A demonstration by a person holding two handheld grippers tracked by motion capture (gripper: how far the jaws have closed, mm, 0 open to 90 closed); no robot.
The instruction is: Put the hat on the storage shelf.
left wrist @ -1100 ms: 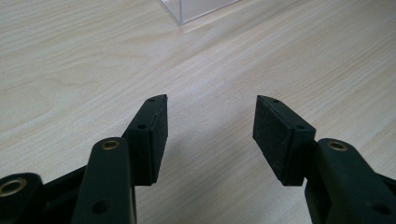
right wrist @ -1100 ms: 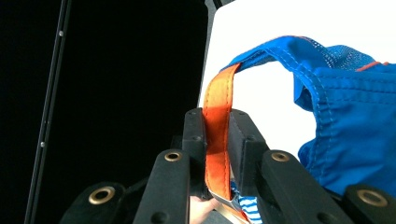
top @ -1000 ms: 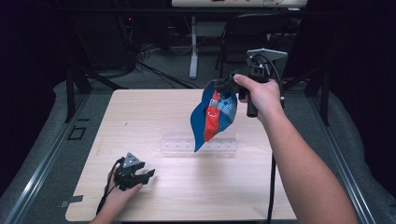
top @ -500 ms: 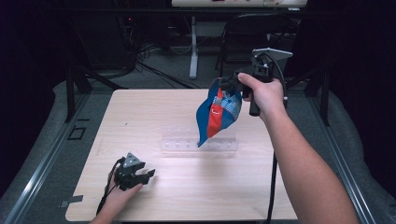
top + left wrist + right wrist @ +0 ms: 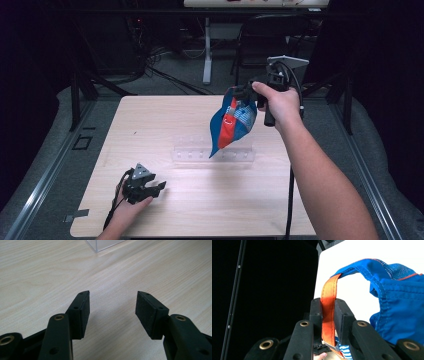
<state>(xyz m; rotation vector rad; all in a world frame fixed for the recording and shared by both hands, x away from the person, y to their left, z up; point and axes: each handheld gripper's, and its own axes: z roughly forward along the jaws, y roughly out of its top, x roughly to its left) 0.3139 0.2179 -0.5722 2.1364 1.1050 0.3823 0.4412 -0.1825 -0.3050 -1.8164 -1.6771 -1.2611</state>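
Right gripper view: right gripper jaws clamp the blue bag's orange strap; left gripper jaws open, near-left worktop.

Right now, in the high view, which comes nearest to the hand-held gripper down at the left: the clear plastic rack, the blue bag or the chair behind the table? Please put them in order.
From the left hand-held gripper, which rests open on the table:
1. Clear plastic rack, mid-table, up and to its right.
2. Blue bag, hanging by its orange strap from the right hand-held gripper above the rack.
3. Chair, beyond the table's far edge.
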